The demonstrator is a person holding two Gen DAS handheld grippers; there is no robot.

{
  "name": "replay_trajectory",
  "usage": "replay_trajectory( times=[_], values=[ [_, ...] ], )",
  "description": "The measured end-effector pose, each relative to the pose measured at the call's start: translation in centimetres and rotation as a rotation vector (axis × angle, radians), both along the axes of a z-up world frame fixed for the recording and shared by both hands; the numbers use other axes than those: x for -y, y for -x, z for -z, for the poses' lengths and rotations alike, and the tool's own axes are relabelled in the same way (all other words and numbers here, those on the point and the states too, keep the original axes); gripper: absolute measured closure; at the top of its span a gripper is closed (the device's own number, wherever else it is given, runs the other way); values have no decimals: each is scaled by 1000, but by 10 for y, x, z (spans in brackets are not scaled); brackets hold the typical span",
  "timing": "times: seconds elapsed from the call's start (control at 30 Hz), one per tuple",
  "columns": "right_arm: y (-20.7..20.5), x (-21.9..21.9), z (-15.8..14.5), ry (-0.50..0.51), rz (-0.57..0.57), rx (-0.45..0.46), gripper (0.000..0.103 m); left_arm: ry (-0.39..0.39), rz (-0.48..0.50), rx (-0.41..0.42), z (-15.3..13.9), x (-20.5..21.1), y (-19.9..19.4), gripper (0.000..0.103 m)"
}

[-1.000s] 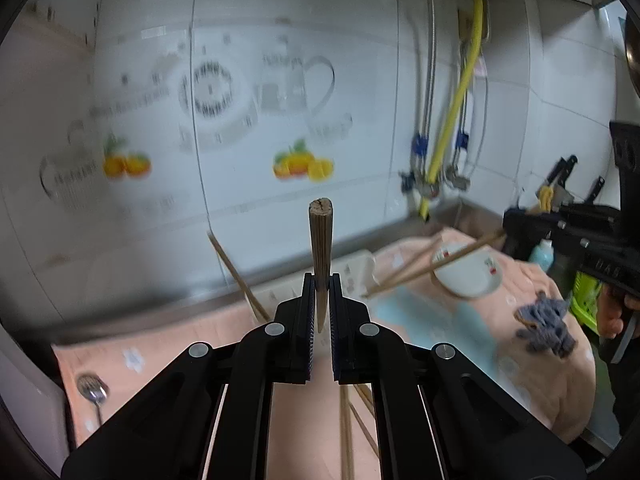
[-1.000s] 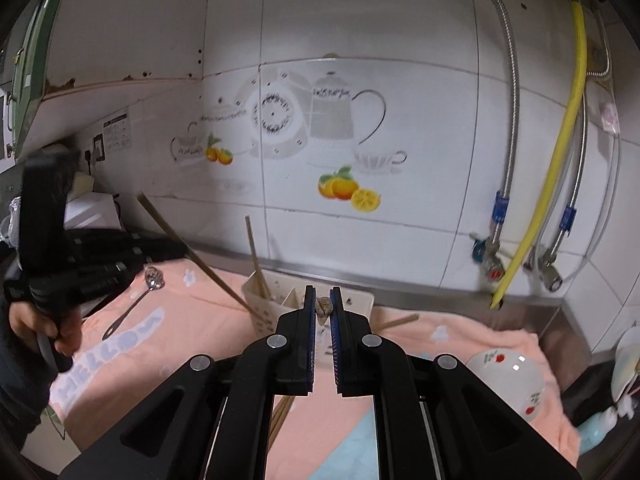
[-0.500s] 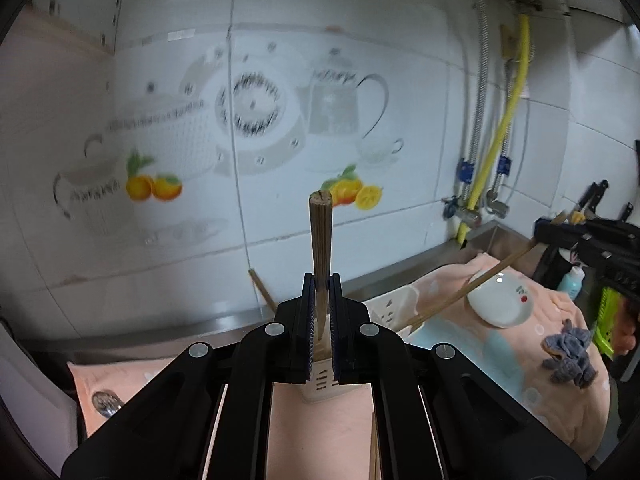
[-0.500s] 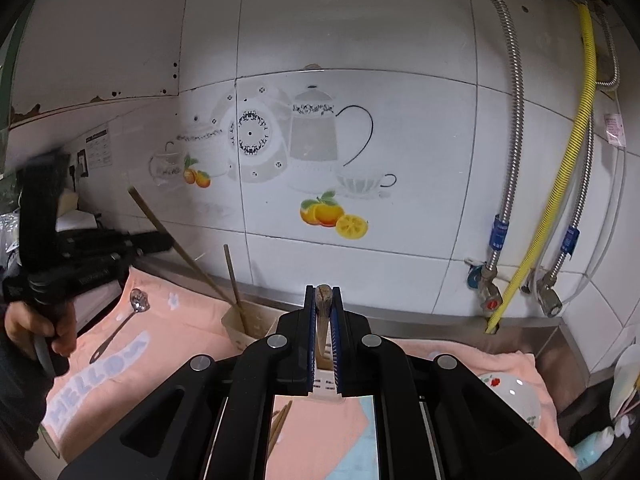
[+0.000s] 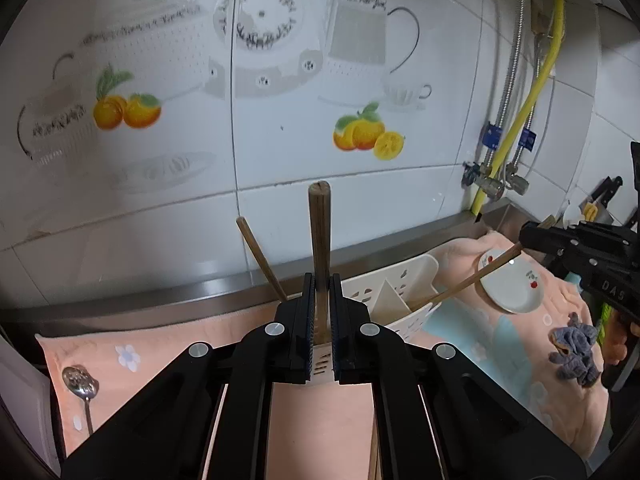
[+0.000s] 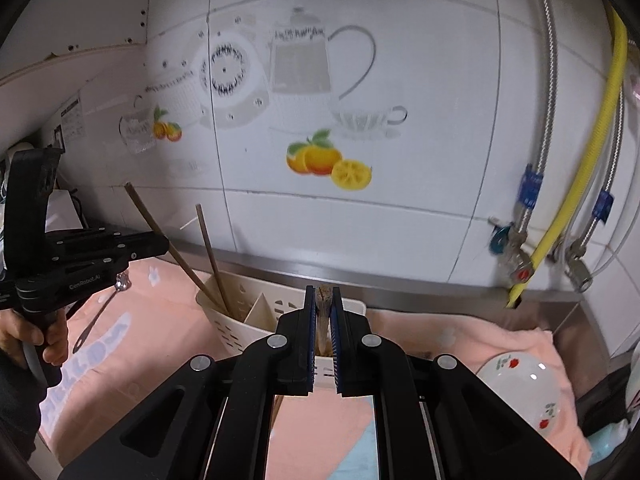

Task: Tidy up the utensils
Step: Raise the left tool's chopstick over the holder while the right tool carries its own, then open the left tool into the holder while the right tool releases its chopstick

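The left gripper is clamped on one brown chopstick, held upright above the white utensil caddy. The right gripper is pinched on a second chopstick, near the caddy's right compartment.

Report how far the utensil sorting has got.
Done: one chopstick already stands in the white utensil caddy.
In hand: the left gripper and the right gripper are each shut on a wooden chopstick, both over the caddy; the right-hand chopstick angles down to its rim.
Left: the metal spoon lies on the pink towel.
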State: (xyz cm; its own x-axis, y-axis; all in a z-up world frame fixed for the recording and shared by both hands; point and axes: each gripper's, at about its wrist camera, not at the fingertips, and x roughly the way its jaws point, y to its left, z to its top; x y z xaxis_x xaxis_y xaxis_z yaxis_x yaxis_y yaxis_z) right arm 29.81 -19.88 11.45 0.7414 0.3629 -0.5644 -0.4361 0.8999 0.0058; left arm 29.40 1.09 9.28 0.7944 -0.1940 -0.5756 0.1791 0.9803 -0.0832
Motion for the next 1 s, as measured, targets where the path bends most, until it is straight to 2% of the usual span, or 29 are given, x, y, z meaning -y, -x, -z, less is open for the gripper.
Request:
replay_trajectory(
  times=[0.3,0.43,0.5,0.6,0.8,1.0],
  values=[
    [-8,-3,10,-1,11,-13,95,1,3,-2,4,2,0,96],
    [-1,1,9,-1,21,7,85,7,-2,8,2,-1,7,95],
    [8,4,7,-3,24,24,81,9,-6,17,0,-3,13,94],
    [23,6,8,-8,23,40,70,22,-13,31,-1,-7,25,85],
    [59,2,25,-1,0,44,68,35,-23,45,5,-15,56,74],
    [95,-5,60,11,-23,10,68,49,-24,20,31,-18,90,72]
  ],
)
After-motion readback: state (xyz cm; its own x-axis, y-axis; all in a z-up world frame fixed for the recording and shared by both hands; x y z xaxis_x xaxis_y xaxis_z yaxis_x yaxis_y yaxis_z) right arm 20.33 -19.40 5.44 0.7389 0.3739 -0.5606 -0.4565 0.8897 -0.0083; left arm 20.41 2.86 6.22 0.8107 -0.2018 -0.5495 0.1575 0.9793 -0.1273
